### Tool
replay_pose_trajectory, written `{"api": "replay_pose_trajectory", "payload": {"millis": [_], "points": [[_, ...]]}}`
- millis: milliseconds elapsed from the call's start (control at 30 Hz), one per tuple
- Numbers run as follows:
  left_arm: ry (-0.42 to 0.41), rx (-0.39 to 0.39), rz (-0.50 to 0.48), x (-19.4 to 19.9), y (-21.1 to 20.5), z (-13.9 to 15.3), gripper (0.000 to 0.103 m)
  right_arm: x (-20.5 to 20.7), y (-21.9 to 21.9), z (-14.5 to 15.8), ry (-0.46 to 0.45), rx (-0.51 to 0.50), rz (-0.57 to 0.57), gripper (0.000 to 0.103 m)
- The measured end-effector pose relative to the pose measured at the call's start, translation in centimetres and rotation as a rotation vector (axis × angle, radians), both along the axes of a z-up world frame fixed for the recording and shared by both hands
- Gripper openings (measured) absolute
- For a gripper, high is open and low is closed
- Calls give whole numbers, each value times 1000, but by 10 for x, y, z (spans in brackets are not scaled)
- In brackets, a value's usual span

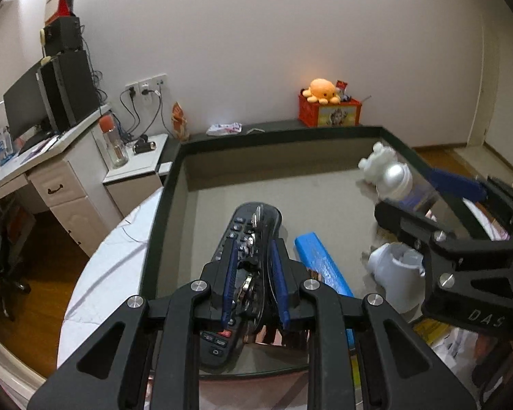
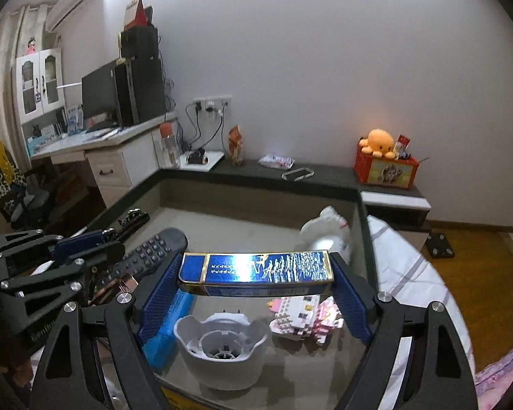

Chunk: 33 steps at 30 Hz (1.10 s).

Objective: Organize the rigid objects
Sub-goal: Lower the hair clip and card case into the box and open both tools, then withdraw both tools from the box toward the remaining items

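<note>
My left gripper point(image 1: 254, 259) is shut on a black remote control point(image 1: 253, 225) and holds it lengthwise over the dark-rimmed tray point(image 1: 167, 184). My right gripper point(image 2: 254, 275) is shut on a shiny blue rectangular box point(image 2: 256, 268), gripped at its two ends above the tray point(image 2: 256, 179). The remote point(image 2: 154, 249) and the left gripper point(image 2: 85, 249) show at the left of the right wrist view. The right gripper point(image 1: 424, 191) shows at the right of the left wrist view.
In the tray lie a light blue flat box point(image 1: 325, 266), a white plastic holder point(image 2: 222, 345), a pink-white brick figure point(image 2: 306, 314) and a white toy point(image 2: 328, 227). A red box with an orange plush point(image 2: 386, 164) stands behind. A desk point(image 1: 51, 150) is left.
</note>
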<state>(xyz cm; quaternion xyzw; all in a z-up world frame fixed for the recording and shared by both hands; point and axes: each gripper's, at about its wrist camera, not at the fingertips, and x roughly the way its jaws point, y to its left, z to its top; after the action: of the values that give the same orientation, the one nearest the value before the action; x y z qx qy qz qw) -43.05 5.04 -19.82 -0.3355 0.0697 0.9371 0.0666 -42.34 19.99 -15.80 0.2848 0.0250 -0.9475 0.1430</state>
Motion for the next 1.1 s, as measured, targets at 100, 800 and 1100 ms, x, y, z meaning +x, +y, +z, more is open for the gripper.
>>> {"api": "replay_pose_trajectory", "payload": {"millis": [100, 800, 1100], "points": [[2, 7, 3, 1, -2, 1, 21, 1, 1, 1, 16, 0, -4, 86], [102, 23, 106, 67, -29, 56, 100, 62, -4, 48, 110, -12, -19, 103], [174, 48, 86, 141, -44, 90, 103, 126, 6, 80, 178, -19, -39, 103]]}}
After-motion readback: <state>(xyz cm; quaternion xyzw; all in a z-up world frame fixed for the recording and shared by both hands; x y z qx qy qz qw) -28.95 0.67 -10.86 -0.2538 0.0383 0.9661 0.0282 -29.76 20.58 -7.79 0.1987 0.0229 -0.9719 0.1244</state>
